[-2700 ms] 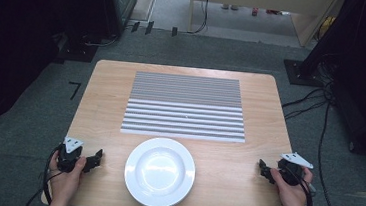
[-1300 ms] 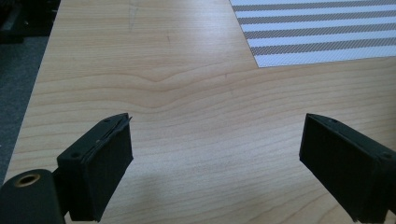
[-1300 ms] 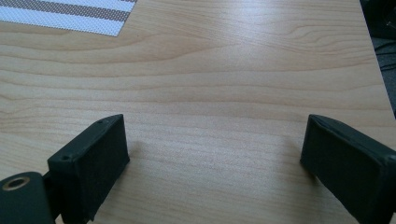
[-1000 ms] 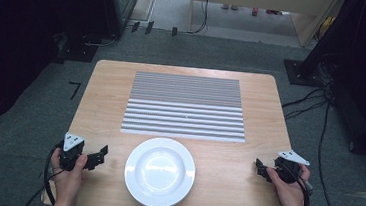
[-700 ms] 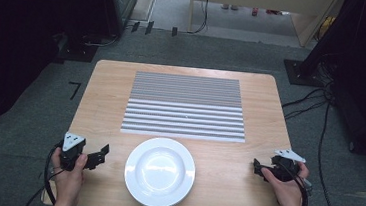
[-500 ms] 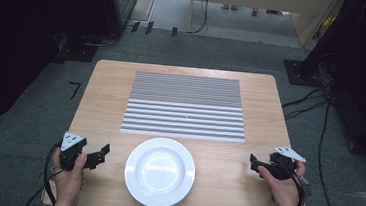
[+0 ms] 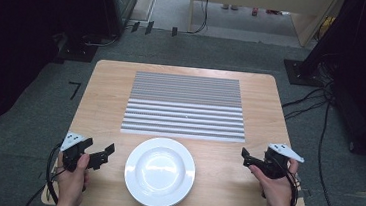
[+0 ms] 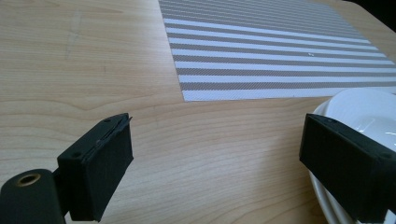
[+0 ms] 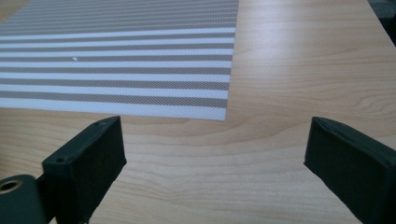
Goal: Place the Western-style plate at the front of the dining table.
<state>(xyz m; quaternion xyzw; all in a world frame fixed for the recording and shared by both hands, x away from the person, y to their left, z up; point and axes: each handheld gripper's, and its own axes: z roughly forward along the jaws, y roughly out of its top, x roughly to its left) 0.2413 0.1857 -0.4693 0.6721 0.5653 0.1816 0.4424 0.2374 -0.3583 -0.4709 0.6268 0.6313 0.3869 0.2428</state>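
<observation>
**Plate Handling: Approach Stage, No Contact Made**

Plate (image 7: 160, 172) location: the white plate rests flat on the wooden table (image 7: 106, 101), at the middle of the near edge, just in front of the striped placemat (image 7: 185, 106). Plate and placemat lie close together; from the high view a narrow strip of bare wood appears to separate them.

Left gripper (image 7: 105, 153): held low over the table to the left of the plate, pointing toward it. In the left gripper view the two black jaws stand wide apart with nothing between them. The plate rim (image 8: 359, 105) sits just behind the jaw on the right side of that view; whether that jaw touches the rim cannot be determined.

Right gripper (image 7: 244, 156): held to the right of the plate, clearly apart from it, pointing inward. In the right gripper view the jaws are likewise spread, with bare wood and the near corner of the placemat (image 9: 116, 60) between them.

Progress assessment: nothing is grasped and the plate is undisturbed. The work is judged to be at its first stage. Remaining, as far as can be judged: bring a jaw pair onto the plate rim, close on it, lift, and place the plate, plausibly onto the placemat.
</observation>
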